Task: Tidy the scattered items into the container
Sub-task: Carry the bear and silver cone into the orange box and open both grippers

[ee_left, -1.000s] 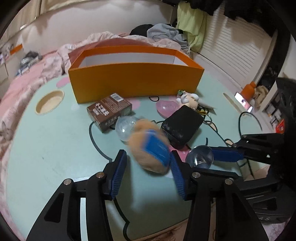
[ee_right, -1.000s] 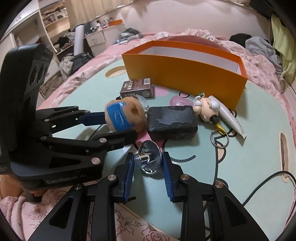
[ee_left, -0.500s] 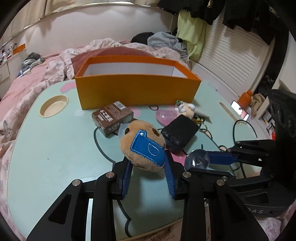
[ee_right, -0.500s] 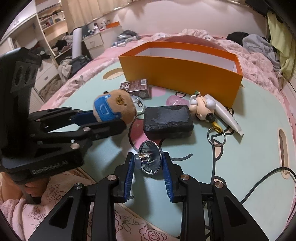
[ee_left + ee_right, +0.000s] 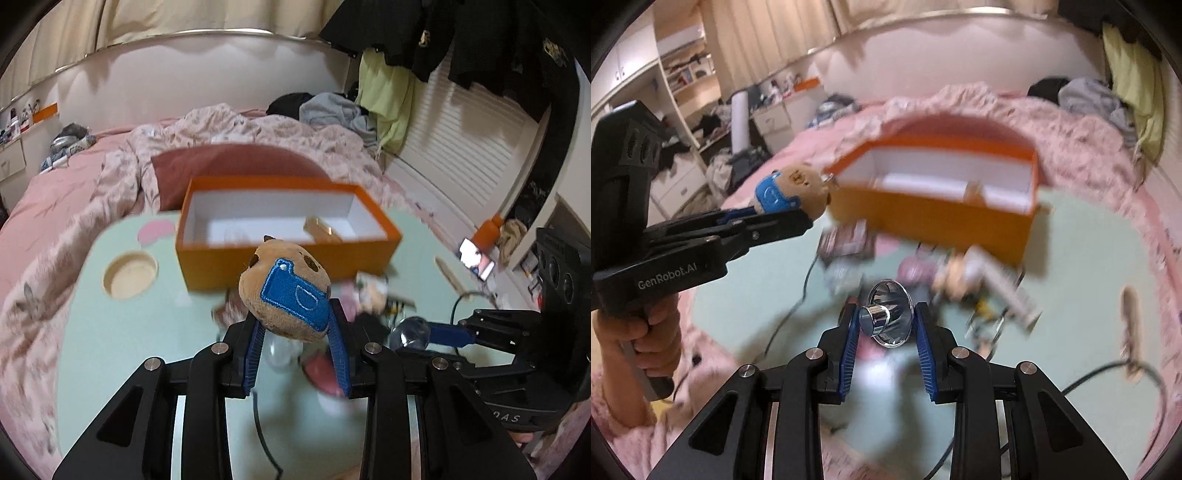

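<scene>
My left gripper [image 5: 295, 325] is shut on a brown plush bear with a blue patch [image 5: 286, 295] and holds it high above the table, in front of the orange box [image 5: 288, 264]. The bear also shows in the right wrist view [image 5: 792, 194], left of the box [image 5: 934, 218]. My right gripper [image 5: 886, 326] is shut on a shiny silver reflector cup [image 5: 888, 319], also raised; it shows in the left wrist view [image 5: 410, 330] at right. A small tan item [image 5: 319, 227] lies inside the box.
On the mint table [image 5: 110, 332] lie a brown carton [image 5: 846, 240], a pink piece [image 5: 914, 267], a small figure [image 5: 956, 277], a white tube [image 5: 1004, 284] and a cable [image 5: 1100, 369], all blurred. A round recess [image 5: 129, 275] sits at left. A pink bed surrounds the table.
Both grippers have risen with their loads and now look down into the orange box. The bear has moved up and toward the box.
</scene>
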### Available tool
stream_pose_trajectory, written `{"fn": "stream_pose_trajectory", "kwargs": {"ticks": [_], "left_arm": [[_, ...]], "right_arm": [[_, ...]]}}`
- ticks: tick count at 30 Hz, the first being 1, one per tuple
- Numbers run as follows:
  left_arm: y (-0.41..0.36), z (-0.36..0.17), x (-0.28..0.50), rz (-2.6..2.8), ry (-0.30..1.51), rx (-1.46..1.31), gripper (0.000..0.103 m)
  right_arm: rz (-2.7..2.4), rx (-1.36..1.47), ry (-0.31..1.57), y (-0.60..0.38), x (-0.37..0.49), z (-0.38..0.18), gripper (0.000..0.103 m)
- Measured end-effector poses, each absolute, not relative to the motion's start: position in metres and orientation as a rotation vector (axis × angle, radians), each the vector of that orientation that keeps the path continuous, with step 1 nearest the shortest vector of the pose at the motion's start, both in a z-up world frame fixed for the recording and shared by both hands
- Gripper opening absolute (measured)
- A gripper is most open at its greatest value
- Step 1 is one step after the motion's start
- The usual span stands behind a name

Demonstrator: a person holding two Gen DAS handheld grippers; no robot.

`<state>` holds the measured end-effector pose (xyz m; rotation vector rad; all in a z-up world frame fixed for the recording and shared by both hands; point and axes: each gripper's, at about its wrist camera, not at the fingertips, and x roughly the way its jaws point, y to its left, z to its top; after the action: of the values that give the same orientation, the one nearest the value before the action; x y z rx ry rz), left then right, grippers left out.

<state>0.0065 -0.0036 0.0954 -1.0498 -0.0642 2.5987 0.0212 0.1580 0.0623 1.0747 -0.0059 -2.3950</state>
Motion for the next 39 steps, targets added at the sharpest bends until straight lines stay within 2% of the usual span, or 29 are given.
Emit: {"fn": "stream_pose_trajectory", "kwargs": {"ticks": [4, 8, 12, 23, 25, 27, 28, 29, 30, 32, 39], "left_arm": [[0.001, 0.117, -0.026, 2.639, -0.032, -1.015, 0.034], [0.0, 0.122, -0.067, 2.637, -0.106, -1.034, 0.034], [0.007, 0.113, -0.093, 2.689, -0.041, -1.039, 0.034], [0.011, 0.075, -0.131, 2.628, -0.094, -1.204, 0.036], [0.011, 0.073, -0.13, 2.628, -0.093, -1.209, 0.038], [0.011, 0.071, -0.13, 2.644, -0.09, -1.215, 0.04], [0.01, 0.071, -0.129, 2.642, -0.095, -1.214, 0.041], [0.01, 0.071, -0.128, 2.64, -0.103, -1.212, 0.049], [0.008, 0.072, -0.127, 2.641, -0.112, -1.205, 0.06], [0.006, 0.074, -0.124, 2.655, -0.131, -1.177, 0.07], [0.001, 0.086, -0.114, 2.626, -0.192, -1.134, 0.07]], "right_arm": [[-2.484, 0.991, -0.036, 0.164, -0.014, 0.094, 0.028], [-2.567, 0.963, -0.063, 0.168, -0.059, 0.108, 0.028], [-2.604, 1.021, -0.08, 0.164, -0.097, 0.099, 0.028], [-2.644, 1.183, -0.028, 0.156, -0.132, 0.058, 0.029], [-2.641, 1.207, -0.043, 0.158, -0.134, 0.055, 0.029], [-2.643, 1.22, -0.085, 0.163, -0.135, 0.053, 0.035], [-2.645, 1.217, -0.112, 0.166, -0.135, 0.053, 0.043], [-2.65, 1.209, -0.132, 0.168, -0.134, 0.054, 0.047], [-2.657, 1.197, -0.141, 0.169, -0.132, 0.056, 0.048], [-2.668, 1.182, -0.145, 0.171, -0.13, 0.059, 0.049], [-2.669, 1.135, -0.116, 0.169, -0.115, 0.069, 0.049]]}}
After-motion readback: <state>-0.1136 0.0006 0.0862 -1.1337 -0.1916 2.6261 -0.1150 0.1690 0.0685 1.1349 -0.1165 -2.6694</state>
